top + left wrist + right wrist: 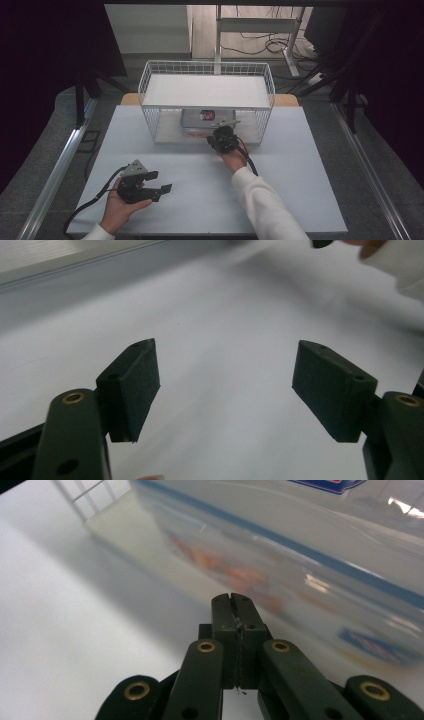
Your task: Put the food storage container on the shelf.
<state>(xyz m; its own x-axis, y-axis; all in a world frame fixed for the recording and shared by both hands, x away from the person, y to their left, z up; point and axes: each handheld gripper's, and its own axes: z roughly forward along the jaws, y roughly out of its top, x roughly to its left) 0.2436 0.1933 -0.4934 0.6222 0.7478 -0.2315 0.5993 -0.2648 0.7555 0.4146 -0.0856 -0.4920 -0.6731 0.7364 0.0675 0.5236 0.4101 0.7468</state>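
Note:
A clear plastic container (202,120) with a blue-trimmed lid and a label sits on the lower level of a white wire rack (207,67), under its shelf. My right gripper (211,138) is at the rack's front opening, jaws shut with nothing between them. In the right gripper view its tips (233,600) point at the container's side wall (300,540), very close; I cannot tell if they touch. My left gripper (160,182) rests in a hand at the table's near left, open and holding nothing. In the left gripper view its jaws (227,385) stand wide over bare white tabletop.
The white table (200,200) stretches between both hands, with the rack at its far middle. Metal rails (60,165) run along both sides. Behind the table stand a white desk frame (260,25) and floor cables. A white sleeve (265,200) crosses the near right.

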